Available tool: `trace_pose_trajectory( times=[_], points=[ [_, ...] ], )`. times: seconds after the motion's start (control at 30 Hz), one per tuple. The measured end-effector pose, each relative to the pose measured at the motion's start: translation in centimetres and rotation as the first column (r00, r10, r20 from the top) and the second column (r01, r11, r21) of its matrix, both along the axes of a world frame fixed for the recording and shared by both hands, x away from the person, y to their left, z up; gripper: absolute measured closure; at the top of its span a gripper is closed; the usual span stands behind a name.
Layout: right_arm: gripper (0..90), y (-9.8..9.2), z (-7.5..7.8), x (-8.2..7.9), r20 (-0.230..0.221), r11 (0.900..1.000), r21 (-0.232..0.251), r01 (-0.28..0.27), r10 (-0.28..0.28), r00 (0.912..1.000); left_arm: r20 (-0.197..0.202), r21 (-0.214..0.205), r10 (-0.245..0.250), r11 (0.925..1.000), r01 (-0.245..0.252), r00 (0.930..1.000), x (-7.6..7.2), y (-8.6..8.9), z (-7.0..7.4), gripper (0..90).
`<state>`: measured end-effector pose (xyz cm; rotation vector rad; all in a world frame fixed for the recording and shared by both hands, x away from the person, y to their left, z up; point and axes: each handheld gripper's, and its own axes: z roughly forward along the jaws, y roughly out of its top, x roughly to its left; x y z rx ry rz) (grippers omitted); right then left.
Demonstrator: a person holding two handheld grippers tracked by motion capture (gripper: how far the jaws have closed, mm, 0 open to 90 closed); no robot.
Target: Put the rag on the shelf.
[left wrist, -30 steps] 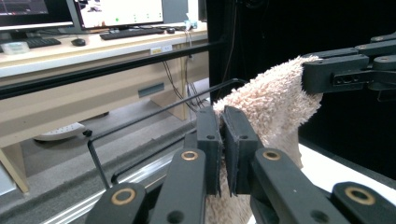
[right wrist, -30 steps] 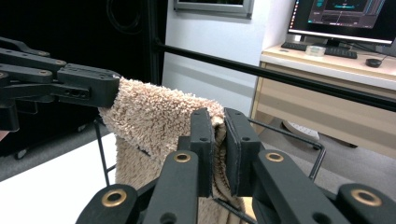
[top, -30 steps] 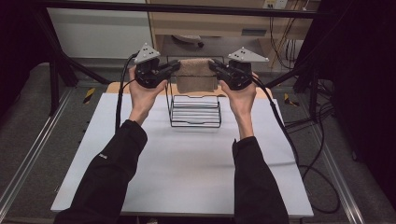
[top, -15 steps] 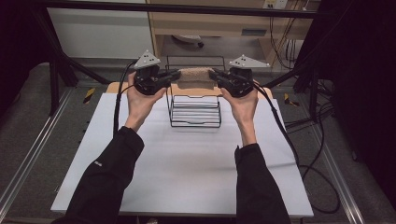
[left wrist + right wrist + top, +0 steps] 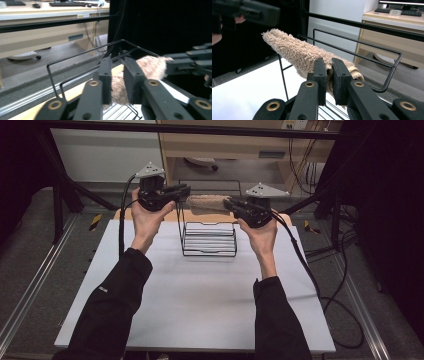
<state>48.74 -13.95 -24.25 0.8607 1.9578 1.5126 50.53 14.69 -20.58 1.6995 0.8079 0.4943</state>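
Left tool (image 5: pixel 181 193): clamped on one end of the towel; in the left gripper view its two pads pinch the tan pile with almost no gap between them.
Left hand (image 5: pixel 147 217): mine, raised over the far left part of the desk, carrying that tool slightly higher than the other one.
Towel (image 5: pixel 209 202): a folded tan terry roll, held in the air between my two tools, above the upper bars at the back of the rack and not resting on it as far as I can tell.
Long axis: runs left to right across the desk, from one tool to the other, roughly level and parallel to the rack's top rail.
Rack (image 5: pixel 209 239): black wire frame standing on the white desk (image 5: pixel 200 295), directly under and just in front of the towel.
Right tool (image 5: pixel 231 204): closed on the towel's other end; the right gripper view shows the pile squeezed between its pads.
Right hand (image 5: pixel 260 234): equally near the towel, so neither hand leads.
Coming move, my guess: lower both ends together so the towel settles across the rail.
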Motion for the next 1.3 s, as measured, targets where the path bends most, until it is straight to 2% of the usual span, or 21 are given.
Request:
trace_pose_trajectory(
  times=[0.1,0.2,0.27,0.43,0.67,0.87,1.0,1.13,1.23,1.3],
  points=[
    [82.6,0.0,-0.1,-0.1,0.002,1.0000,-0.002,-0.003,0.003,1.0000,-0.036,0.024,0.005,0.9997,-0.005,0.9993,0.6,-0.5,-0.1,82.0],
    [82.3,-0.1,-0.2,-0.1,0.002,1.0000,-0.005,-0.005,0.005,1.0000,-0.058,0.036,-0.028,0.9989,0.030,0.9979,0.5,-0.8,-0.5,89.6],
    [82.3,-0.1,-0.2,-0.2,0.001,0.9999,-0.009,-0.006,0.006,1.0000,-0.063,0.047,-0.040,0.9980,0.043,0.9972,0.3,-1.1,-0.8,89.7],
    [81.2,0.0,-0.3,-0.2,-0.001,0.9998,-0.020,-0.006,0.006,1.0000,-0.070,0.064,-0.056,0.9962,0.060,0.9960,-0.1,-1.0,-1.5,89.8],
    [75.6,-0.1,-0.3,-0.3,-0.010,0.9996,-0.024,-0.014,0.014,0.9999,-0.060,0.101,-0.053,0.9931,0.059,0.9968,-0.3,-1.3,-1.9,89.8],
    [62.3,-0.6,0.2,-0.6,-0.004,0.9996,0.012,-0.023,0.024,0.9997,-0.059,0.117,-0.054,0.9912,0.061,0.9968,-0.2,-1.5,-2.2,89.9],
    [59.8,-0.9,0.5,-0.7,-0.002,0.9988,0.042,-0.027,0.027,0.9996,-0.052,0.132,-0.054,0.9894,0.061,0.9972,-0.2,-1.6,-2.5,89.9],
    [61.4,-0.9,0.6,-0.8,-0.001,0.9971,0.067,-0.036,0.036,0.9994,-0.049,0.145,-0.054,0.9876,0.060,0.9973,-0.3,-1.6,-2.8,89.9],
    [72.0,-0.7,0.4,-0.8,-0.030,0.9967,0.062,-0.053,0.055,0.9980,-0.051,0.146,-0.058,0.9871,0.065,0.9970,-0.4,-1.6,-3.1,89.9],
    [79.5,-0.5,0.1,-0.8,-0.063,0.9977,0.032,-0.060,0.062,0.9961,-0.051,0.151,-0.064,0.9860,0.071,0.9966,-0.6,-1.6,-3.4,89.9]
  ],
)
